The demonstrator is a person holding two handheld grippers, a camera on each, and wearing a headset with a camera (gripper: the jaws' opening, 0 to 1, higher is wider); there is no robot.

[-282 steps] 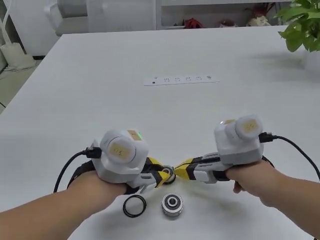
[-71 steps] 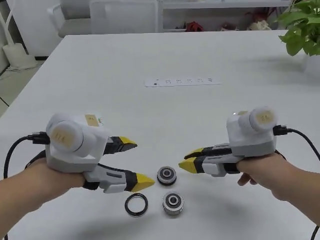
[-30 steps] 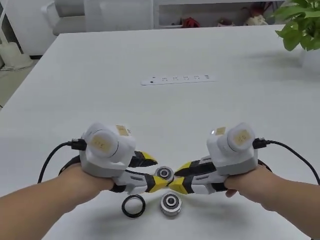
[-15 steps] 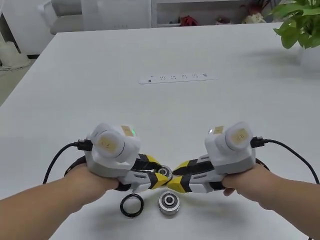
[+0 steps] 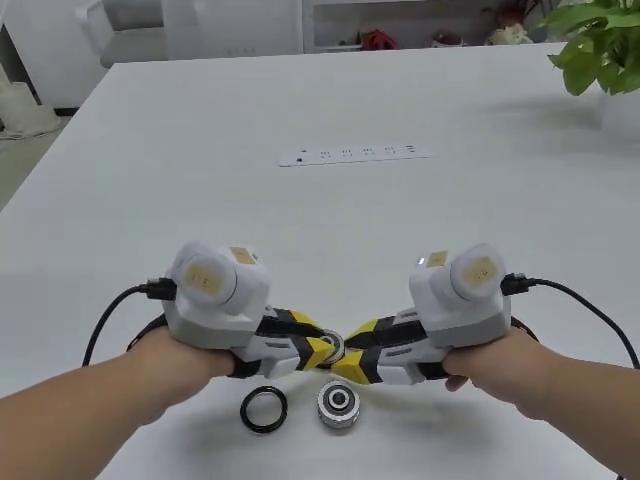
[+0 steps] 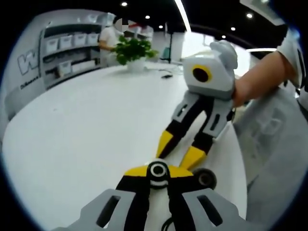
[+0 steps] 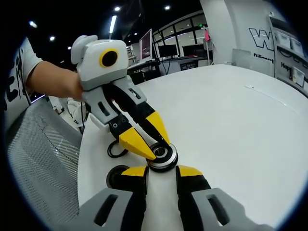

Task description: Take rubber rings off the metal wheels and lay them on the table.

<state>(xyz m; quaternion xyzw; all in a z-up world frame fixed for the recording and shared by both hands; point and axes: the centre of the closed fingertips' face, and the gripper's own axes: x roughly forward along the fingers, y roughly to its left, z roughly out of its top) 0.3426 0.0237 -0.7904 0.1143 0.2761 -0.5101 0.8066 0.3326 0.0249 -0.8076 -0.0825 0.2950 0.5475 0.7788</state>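
The step in hand looks like peeling the rubber ring (image 7: 162, 166) off the metal wheel (image 7: 162, 155), which is held just above the counter (image 5: 300, 230) in front of the person. To do it well, the left gripper (image 5: 318, 349) should clamp the wheel by its metal faces, firmly enough that it cannot spin or slip, and leave the dark rim free. The right gripper (image 5: 350, 362) should bite the rubber alone, at one spot on the rim. It should then roll the rubber sideways over the wheel's edge rather than tug straight back, which would likely drag the whole wheel out of the other grip. Working low over the counter means a dropped piece won't roll far.

The left jaws are pressed onto the wheel, pinching it between their yellow tips. The right jaws stand parted by about the wheel's width, their tips right at its rim; I cannot tell whether they press on the rubber. Just nearer the person, a loose ring (image 5: 264, 408) lies flat on the counter with a second wheel (image 5: 339, 402) beside it, the two not touching
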